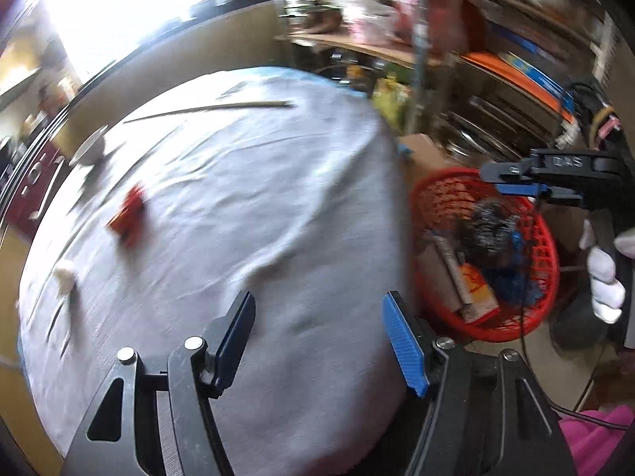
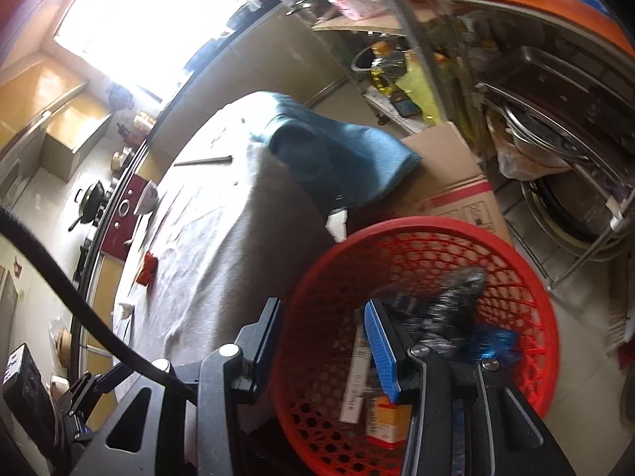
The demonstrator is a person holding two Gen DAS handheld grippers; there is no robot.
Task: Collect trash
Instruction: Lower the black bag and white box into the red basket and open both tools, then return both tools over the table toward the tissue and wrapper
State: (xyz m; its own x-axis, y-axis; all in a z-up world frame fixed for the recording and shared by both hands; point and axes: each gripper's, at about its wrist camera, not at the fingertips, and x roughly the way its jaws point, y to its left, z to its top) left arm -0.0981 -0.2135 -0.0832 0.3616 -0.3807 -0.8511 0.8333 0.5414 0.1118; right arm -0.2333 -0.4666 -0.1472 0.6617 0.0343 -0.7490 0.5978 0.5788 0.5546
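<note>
left tongs (image 1: 319, 341) – empty, agape | over cloth (image 1: 238, 198) | red basket (image 1: 547, 277) – right

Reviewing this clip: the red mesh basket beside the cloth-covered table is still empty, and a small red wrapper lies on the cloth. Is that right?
Not quite. The red mesh basket is not empty: the right wrist view shows a crumpled dark bag, a long white box and other packaging inside. The red wrapper does lie on the cloth-covered table.

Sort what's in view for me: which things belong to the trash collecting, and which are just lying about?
Belongs to the job:
- red basket on the floor, already holding wrappers and cartons
- red wrapper on the table
- white crumpled scrap near the table edge
- both grippers, empty: left gripper, right gripper

Just lying about:
- white bowl
- long stick
- blue cloth
- cardboard box
</note>
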